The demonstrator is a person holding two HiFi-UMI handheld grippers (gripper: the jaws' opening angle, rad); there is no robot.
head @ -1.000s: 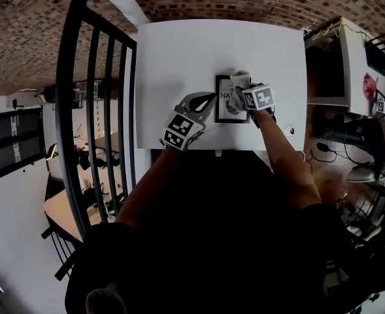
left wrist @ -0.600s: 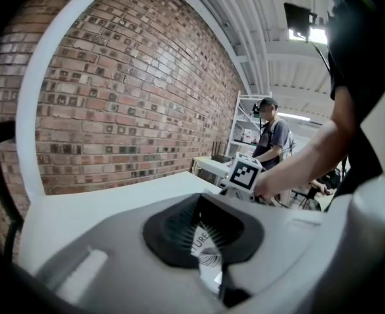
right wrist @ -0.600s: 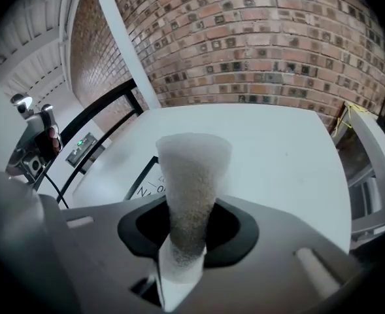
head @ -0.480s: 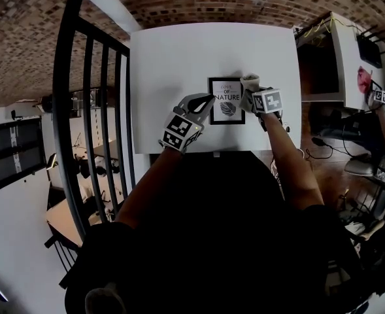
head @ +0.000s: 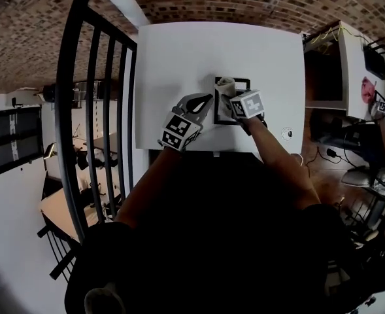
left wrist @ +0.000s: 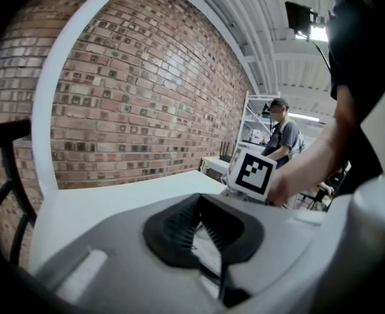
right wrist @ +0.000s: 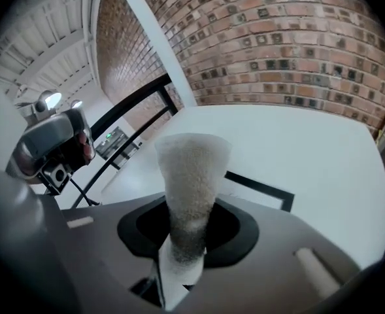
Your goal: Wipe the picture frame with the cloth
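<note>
A black picture frame (head: 242, 80) lies flat on the white table (head: 179, 51). My right gripper (head: 232, 97) is shut on a rolled beige cloth (head: 226, 86), which rests over the frame's upper left part and hides most of the print. In the right gripper view the cloth (right wrist: 191, 175) sticks up out of the jaws, with the frame's corner (right wrist: 263, 190) behind it. My left gripper (head: 208, 100) sits at the frame's left edge, and its jaws look shut on that edge (left wrist: 219, 277).
A black metal railing (head: 94, 110) runs along the table's left side. A desk with cables (head: 339, 57) stands to the right. A person (left wrist: 280, 133) stands far behind near shelving. A brick wall (right wrist: 297, 51) backs the table.
My right gripper has carried the cloth leftward from the frame's right edge onto its upper left part, covering the print. The left gripper stays at the left edge.
</note>
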